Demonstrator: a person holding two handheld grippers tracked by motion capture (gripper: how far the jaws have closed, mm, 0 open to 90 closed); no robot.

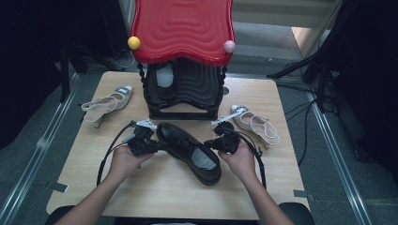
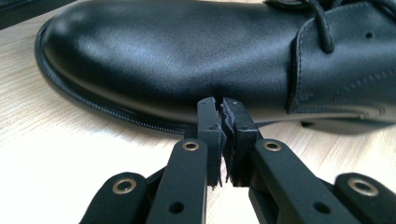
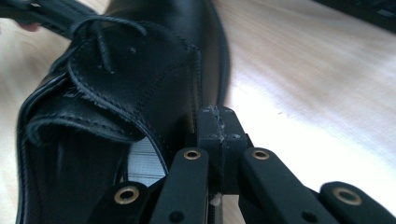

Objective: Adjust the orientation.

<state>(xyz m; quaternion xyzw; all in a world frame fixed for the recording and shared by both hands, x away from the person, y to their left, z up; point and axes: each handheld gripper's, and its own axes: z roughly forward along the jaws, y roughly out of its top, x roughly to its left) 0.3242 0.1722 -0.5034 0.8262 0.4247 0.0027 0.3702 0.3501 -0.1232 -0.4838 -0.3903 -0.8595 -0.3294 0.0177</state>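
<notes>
— So, where is the shoe (image 1: 190, 152)?
— On the table (image 1: 155, 192), between both grippers. The left gripper (image 2: 223, 108) and right gripper (image 3: 217, 122) are clenched, empty, tips against its sides.

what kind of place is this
Probably a staged recording setup, not a home: a small wooden table on a grey floor, dark curtains at the sides, and a toy-like shoe rack with a red top.

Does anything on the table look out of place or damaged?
The black shoe lies alone and slantwise mid-table, with no partner beside it. The two pale heeled sandals are split up, one left of the red-topped stand, one right. No damage visible.
</notes>
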